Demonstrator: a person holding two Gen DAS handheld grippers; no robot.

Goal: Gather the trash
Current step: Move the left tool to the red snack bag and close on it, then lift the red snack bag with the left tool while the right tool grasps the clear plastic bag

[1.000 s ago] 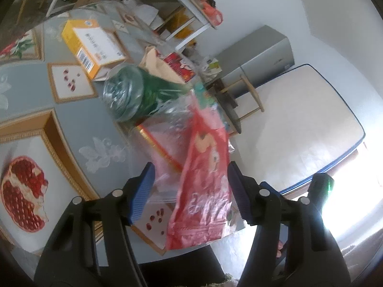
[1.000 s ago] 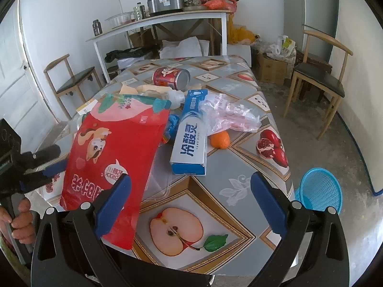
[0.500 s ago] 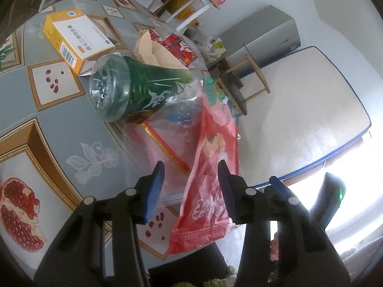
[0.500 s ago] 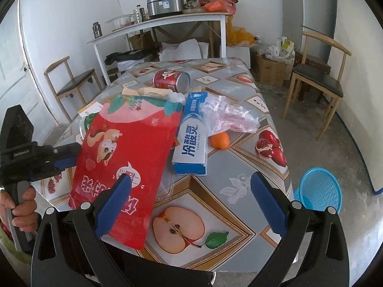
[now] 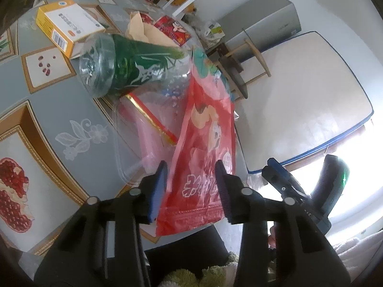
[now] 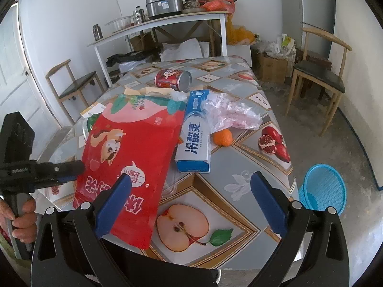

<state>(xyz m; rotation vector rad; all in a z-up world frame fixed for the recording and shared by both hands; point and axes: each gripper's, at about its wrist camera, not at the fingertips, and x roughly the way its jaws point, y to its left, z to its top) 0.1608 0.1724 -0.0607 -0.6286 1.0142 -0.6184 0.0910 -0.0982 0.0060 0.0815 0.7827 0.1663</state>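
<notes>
Clutter half-hidden under red snack bag (image 6: 126, 153) at tabletop (image 6: 241, 167) near edge, left gripper (image 5: 191, 189) jaws closing around bag, right gripper (image 6: 191, 203) wide, empty, blue basket (image 6: 323, 189) on floor.

Wooden chair w/ dark seat (image 6: 319, 76) at right of frame, another chair (image 6: 76, 83) at left by door. White shelf table (image 6: 162, 21) at top centre w/ metal cooker (image 6: 164, 6). Cardboard box (image 6: 273, 68) in upper right corner.

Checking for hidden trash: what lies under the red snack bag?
Under the red snack bag a clear plastic tray and a green bottle show on the table. Anything beneath its middle is covered.
</notes>
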